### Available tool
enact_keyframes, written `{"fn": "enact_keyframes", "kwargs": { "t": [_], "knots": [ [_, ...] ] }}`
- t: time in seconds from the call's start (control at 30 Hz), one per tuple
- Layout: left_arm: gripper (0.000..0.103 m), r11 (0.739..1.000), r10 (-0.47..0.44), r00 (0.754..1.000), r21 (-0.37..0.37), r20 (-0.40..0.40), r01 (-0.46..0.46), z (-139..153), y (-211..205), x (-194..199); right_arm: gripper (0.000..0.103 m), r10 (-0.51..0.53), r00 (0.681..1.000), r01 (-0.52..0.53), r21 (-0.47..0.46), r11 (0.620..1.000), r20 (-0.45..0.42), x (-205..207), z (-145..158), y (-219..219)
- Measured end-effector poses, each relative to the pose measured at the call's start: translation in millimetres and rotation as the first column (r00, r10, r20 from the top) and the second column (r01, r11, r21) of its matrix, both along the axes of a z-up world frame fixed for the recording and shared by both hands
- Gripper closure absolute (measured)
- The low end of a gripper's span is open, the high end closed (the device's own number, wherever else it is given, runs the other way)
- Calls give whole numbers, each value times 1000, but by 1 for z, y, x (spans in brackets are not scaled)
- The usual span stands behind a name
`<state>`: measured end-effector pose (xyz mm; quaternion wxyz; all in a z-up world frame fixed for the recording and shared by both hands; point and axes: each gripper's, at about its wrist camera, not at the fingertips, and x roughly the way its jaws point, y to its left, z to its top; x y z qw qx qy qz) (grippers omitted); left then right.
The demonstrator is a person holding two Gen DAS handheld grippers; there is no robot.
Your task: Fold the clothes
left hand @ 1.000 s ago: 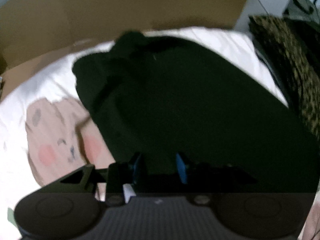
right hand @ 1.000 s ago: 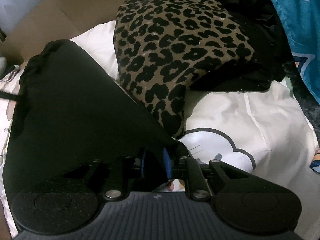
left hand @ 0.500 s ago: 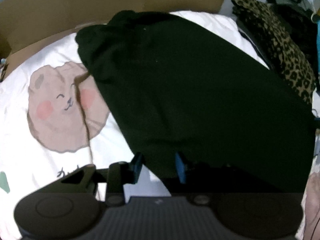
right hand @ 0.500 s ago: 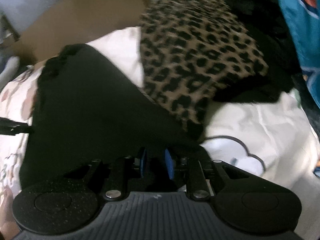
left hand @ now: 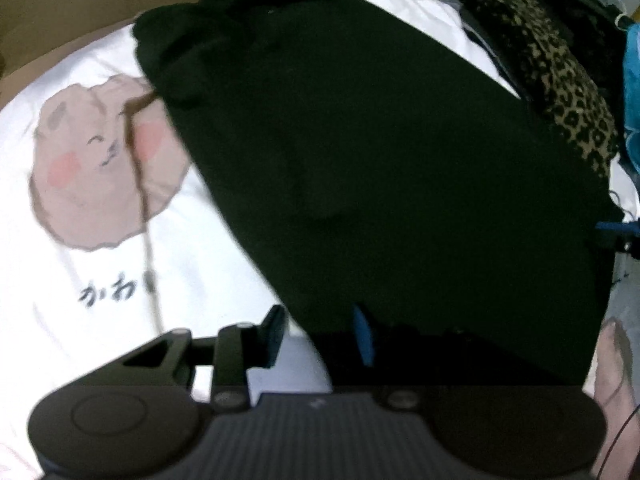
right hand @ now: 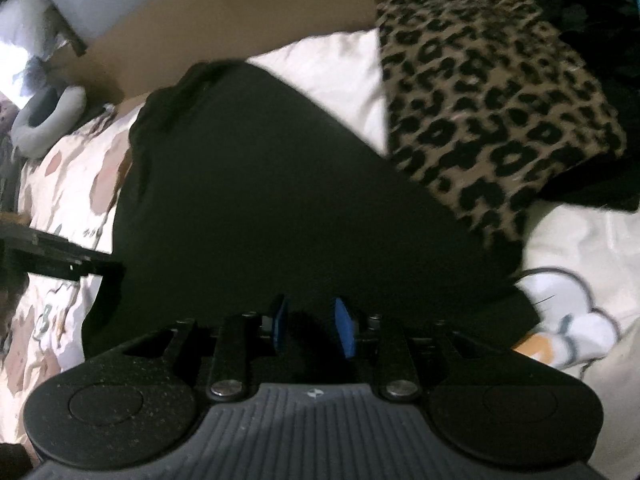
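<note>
Lying flat on the bed, black garment [left hand: 380, 152] edge between both tongs, right tongs [right hand: 313, 330] just loosening, left tongs [left hand: 320, 334] parted, neither clamping.

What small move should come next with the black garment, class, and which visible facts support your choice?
Probably lift both grippers clear of the near edge. The black garment lies spread flat on the white printed sheet, reaching the leopard-print piece. The right gripper, whose jaws have just been opening, and the left gripper both show a gap at that edge, so it looks released.
</note>
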<state>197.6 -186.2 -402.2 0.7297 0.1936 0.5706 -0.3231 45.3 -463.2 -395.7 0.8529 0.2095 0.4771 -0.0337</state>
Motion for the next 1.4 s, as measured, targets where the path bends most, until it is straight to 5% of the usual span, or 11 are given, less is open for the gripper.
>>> {"fn": "enact_keyframes", "kwargs": {
  "t": [0.6, 0.9, 1.4],
  "knots": [
    [59, 997, 42, 998, -66, 48, -39, 60, 90, 4, 69, 158, 987, -158, -10, 987, 21, 20, 13, 37],
    [59, 989, 79, 996, -121, -45, -83, 43, 119, -10, 69, 180, 984, -180, 7, 984, 10, 32, 14, 47],
    [59, 991, -97, 994, -98, -46, 93, 6, 89, -55, 69, 242, 964, -253, -101, 962, -109, 34, -9, 64]
  ]
}}
